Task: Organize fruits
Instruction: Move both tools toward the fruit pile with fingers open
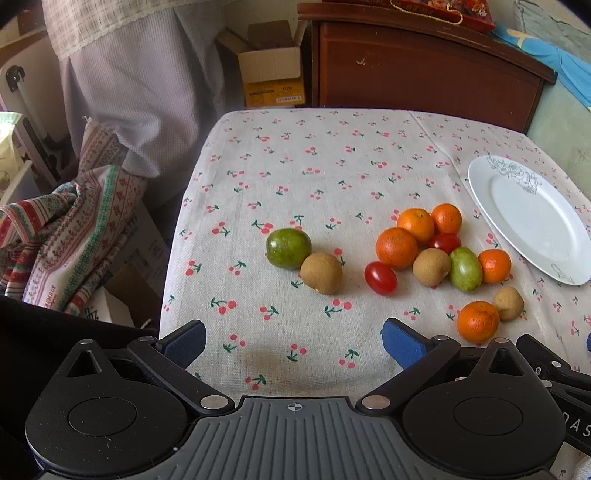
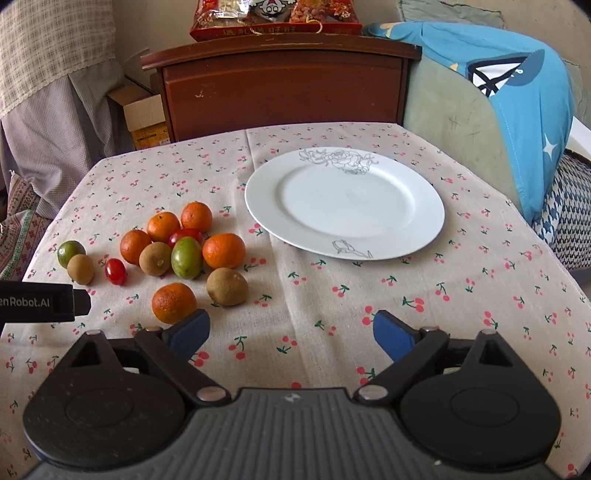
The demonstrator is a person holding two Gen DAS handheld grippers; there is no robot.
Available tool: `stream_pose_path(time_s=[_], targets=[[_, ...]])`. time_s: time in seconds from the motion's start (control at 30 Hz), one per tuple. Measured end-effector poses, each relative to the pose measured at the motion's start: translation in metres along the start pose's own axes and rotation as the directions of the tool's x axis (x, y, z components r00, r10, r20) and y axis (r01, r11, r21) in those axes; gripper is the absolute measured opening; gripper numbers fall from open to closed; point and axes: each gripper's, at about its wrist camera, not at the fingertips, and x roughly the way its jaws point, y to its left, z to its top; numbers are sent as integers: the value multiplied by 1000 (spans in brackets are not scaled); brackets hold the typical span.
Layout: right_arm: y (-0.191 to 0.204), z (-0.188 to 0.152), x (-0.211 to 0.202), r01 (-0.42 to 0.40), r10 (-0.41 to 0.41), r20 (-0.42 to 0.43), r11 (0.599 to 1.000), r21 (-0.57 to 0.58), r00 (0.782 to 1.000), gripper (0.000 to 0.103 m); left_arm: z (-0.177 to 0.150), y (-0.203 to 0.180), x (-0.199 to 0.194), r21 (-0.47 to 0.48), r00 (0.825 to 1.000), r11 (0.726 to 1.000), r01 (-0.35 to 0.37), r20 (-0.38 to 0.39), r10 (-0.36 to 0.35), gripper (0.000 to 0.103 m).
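Loose fruit lies on a cherry-print tablecloth (image 2: 332, 302): several oranges (image 2: 223, 250), brown kiwis (image 2: 226, 286), green fruits (image 2: 186, 257) and cherry tomatoes (image 2: 115, 271). A white plate (image 2: 345, 201) with nothing on it sits right of the pile. My right gripper (image 2: 291, 334) hovers open near the front edge, its left fingertip close to an orange (image 2: 173, 302), nothing between the fingers. My left gripper (image 1: 293, 343) is also open and holds nothing, in front of a green fruit (image 1: 289, 247) and a kiwi (image 1: 321, 273). The left gripper's side shows in the right wrist view (image 2: 44, 302).
A dark wooden cabinet (image 2: 284, 85) stands behind the table, with a red gift box (image 2: 275, 18) on top. A cardboard box (image 1: 271, 70) sits on the floor at the back left. A blue cushion (image 2: 517, 92) lies to the right, patterned cloth (image 1: 70, 240) to the left.
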Motion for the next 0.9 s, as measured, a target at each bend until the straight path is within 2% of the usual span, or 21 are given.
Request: stream_pose_path(time_s=[0.13,0.43,0.53,0.6,0.63,0.9], targets=[[-2,2,1,-58,58,30,998,17,998,81,1,4,-4,-6,999,1000,29,26,-29,100],[-4,2,8,-138,135,50,989,48,990,56,1,6,1,5,994,997,78,74,-78,82],[-5,2,11,-161,158,46,985,65,986,51,0,4,3,15,990,995,101,96,-102,79],[-5,2,12,-170,167,52,983,64,985,51,1,3,5,21,988,994,111,101,-113,69],[-5,2,12,-172,169,52,983,63,984,50,1,3,7,16,988,993,117,95,-118,67],[-4,3,17,-196,193,44,977,79,980,43,0,21,8,-69,990,991,115,88,-109,67]])
